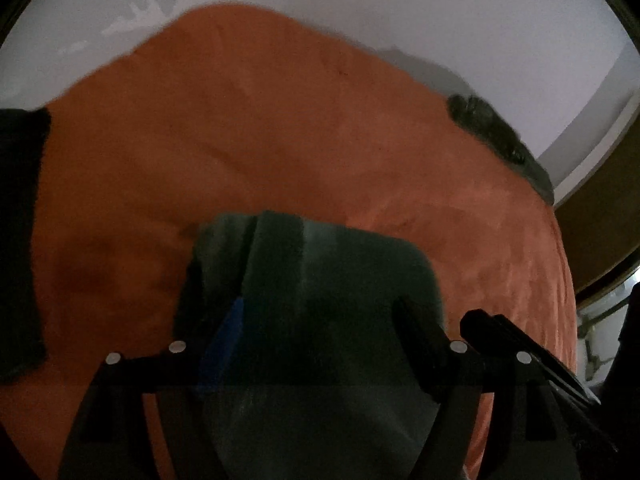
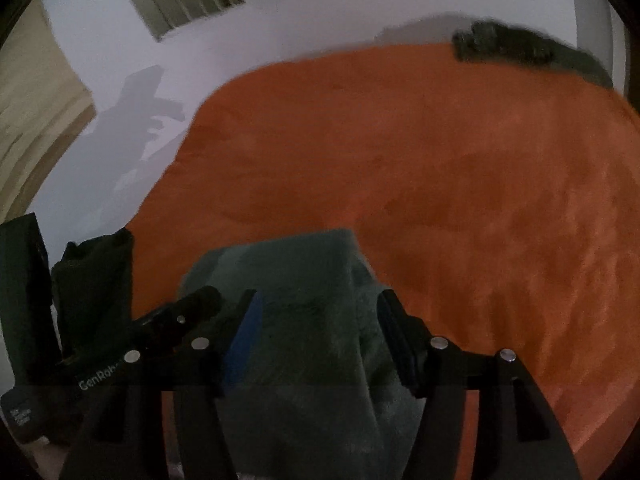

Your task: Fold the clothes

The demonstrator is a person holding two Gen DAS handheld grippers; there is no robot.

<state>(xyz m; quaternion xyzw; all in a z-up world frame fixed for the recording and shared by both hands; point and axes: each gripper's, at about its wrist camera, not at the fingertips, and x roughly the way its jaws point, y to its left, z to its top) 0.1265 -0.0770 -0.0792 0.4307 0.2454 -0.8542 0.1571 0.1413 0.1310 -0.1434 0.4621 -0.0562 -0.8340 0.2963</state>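
Lying bunched on the orange plush blanket (image 1: 280, 128), the grey-green fleece garment (image 1: 320, 300) looks barely folded; left gripper (image 1: 320, 328) and right gripper (image 2: 316, 320) straddle it, jaws parted; grip unclear.

Grey-green garment (image 1: 320, 300) on orange blanket (image 1: 280, 120)

Dark clothes (image 2: 520, 46) at far edge blurred.
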